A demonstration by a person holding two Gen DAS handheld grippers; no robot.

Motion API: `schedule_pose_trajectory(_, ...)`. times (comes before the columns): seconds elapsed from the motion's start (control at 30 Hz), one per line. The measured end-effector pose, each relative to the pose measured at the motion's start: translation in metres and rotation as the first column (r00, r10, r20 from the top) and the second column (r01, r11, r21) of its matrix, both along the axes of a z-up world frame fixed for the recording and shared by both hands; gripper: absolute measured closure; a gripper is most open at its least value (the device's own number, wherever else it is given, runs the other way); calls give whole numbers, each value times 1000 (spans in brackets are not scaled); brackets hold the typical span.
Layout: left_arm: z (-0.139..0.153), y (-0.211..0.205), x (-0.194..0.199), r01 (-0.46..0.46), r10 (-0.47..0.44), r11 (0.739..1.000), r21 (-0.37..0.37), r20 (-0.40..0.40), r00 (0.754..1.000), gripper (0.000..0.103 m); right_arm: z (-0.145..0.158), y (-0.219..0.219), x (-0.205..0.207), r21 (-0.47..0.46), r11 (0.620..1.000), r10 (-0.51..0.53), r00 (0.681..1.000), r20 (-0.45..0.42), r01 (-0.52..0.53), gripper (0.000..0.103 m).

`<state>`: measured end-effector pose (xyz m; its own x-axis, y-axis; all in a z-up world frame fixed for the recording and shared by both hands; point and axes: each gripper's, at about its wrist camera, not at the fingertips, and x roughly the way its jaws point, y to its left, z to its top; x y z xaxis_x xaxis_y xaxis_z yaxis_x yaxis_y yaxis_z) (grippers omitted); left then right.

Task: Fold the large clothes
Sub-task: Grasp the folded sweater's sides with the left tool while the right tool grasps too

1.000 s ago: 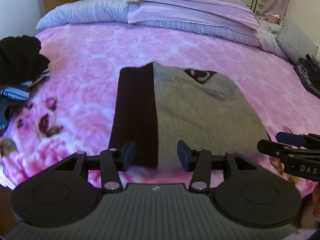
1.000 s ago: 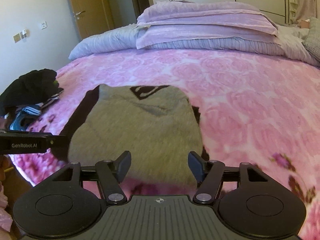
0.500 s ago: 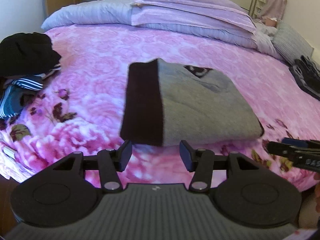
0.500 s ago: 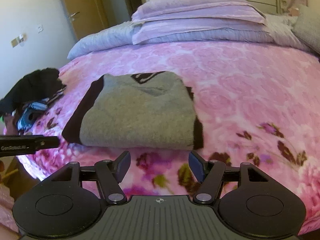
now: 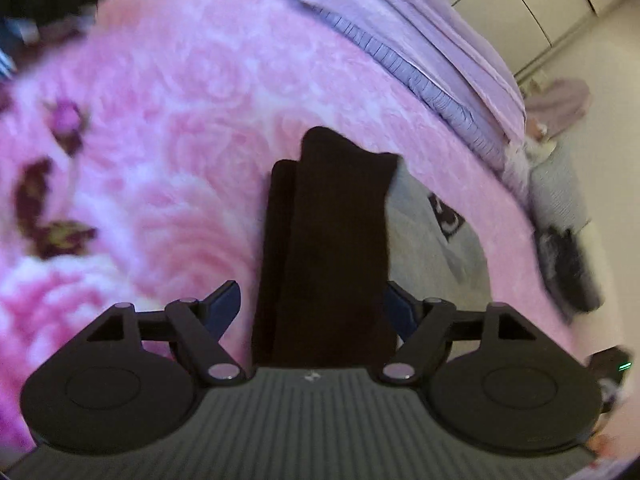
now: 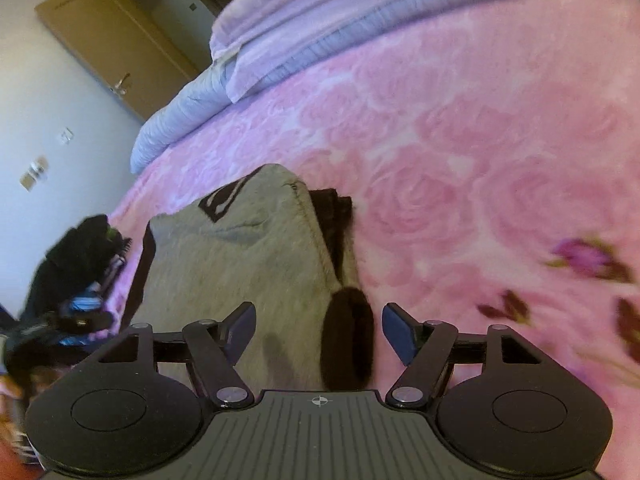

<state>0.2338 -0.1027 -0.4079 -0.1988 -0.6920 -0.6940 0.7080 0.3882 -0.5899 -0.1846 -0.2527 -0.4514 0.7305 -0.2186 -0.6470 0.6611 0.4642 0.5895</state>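
Now I've both grippers at the folded sweater's (image 6: 240, 264) near edge on the bed (image 6: 460, 160). Left gripper (image 5: 312, 304) jaws have just been opening, straddling the dark sleeve band; right gripper (image 6: 318, 330) likewise spread, nothing pinched. Probably next: clamp both corners, lift the stack aside.

Folded sweater (image 6: 256, 264): 1, grey with black sleeves
Gripper: 2, left gripper (image 5: 316, 308) and right gripper (image 6: 316, 330)
Bed (image 6: 460, 160): 1, pink rose blanket
Folded quilts at the headboard (image 6: 320, 32): a stack, number unclear
Dark clothes pile (image 6: 76, 256): 1
Door (image 6: 116, 40): 1
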Motion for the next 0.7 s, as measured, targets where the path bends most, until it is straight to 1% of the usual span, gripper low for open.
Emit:
schedule_pose_trajectory(0.07, -16, -11, 11, -4, 5, 1000, 11, -63, 998, 30, -13, -15, 5, 62, 998, 16, 1000, 23, -17, 36)
schedule_pose_trajectory(0.13, -24, -18, 19, 1, -2, 1000, -12, -114, 993, 30, -21, -25, 10, 87, 996, 25, 998, 61, -30, 36)
schedule_pose_trajectory(0.17, -25, -22, 23, 4, -6, 1000, -22, -128, 992, 30, -24, -31, 12, 100, 994, 36, 996, 85, -44, 36)
schedule_pose_trajectory(0.27, -29, -35, 26, 22, -27, 999, -37, -140, 990, 40, -32, -44, 19, 146, 985, 66, 987, 145, -87, 36)
schedule_pose_trajectory(0.3, -31, -40, 24, 40, -45, 998, -43, -143, 989, 45, -35, -48, 22, 152, 983, 77, 985, 155, -100, 37)
schedule_pose_trajectory(0.33, -34, -44, 22, 45, -52, 998, -47, -157, 986, 47, -37, -51, 24, 157, 981, 83, 982, 169, -110, 38)
schedule_pose_trajectory(0.4, -38, -50, 20, 40, -50, 997, -59, -176, 983, 48, -42, -56, 28, 170, 976, 99, 976, 194, -133, 45)
schedule_pose_trajectory(0.47, -40, -50, 19, 31, -43, 997, -70, -183, 982, 51, -47, -60, 32, 183, 972, 107, 972, 208, -146, 59)
schedule_pose_trajectory(0.5, -41, -50, 19, 30, -44, 996, -78, -185, 982, 55, -49, -62, 34, 189, 970, 109, 971, 213, -150, 62)
schedule_pose_trajectory(0.53, -41, -48, 16, 32, -46, 996, -82, -175, 983, 61, -51, -63, 35, 195, 968, 112, 969, 222, -156, 70)
schedule_pose_trajectory(0.57, -41, -47, 14, 33, -47, 995, -89, -168, 985, 66, -53, -63, 38, 201, 966, 114, 967, 229, -162, 81)
schedule_pose_trajectory(0.6, -40, -46, 12, 30, -47, 994, -103, -168, 985, 72, -56, -63, 40, 213, 964, 109, 965, 239, -162, 82)
schedule_pose_trajectory(0.63, -38, -45, 10, 24, -40, 994, -108, -151, 988, 75, -58, -63, 41, 212, 964, 104, 963, 248, -158, 83)
schedule_pose_trajectory(0.7, -30, -44, 3, 25, -35, 992, -121, -86, 996, 78, -57, -63, 42, 208, 965, 104, 962, 251, -158, 84)
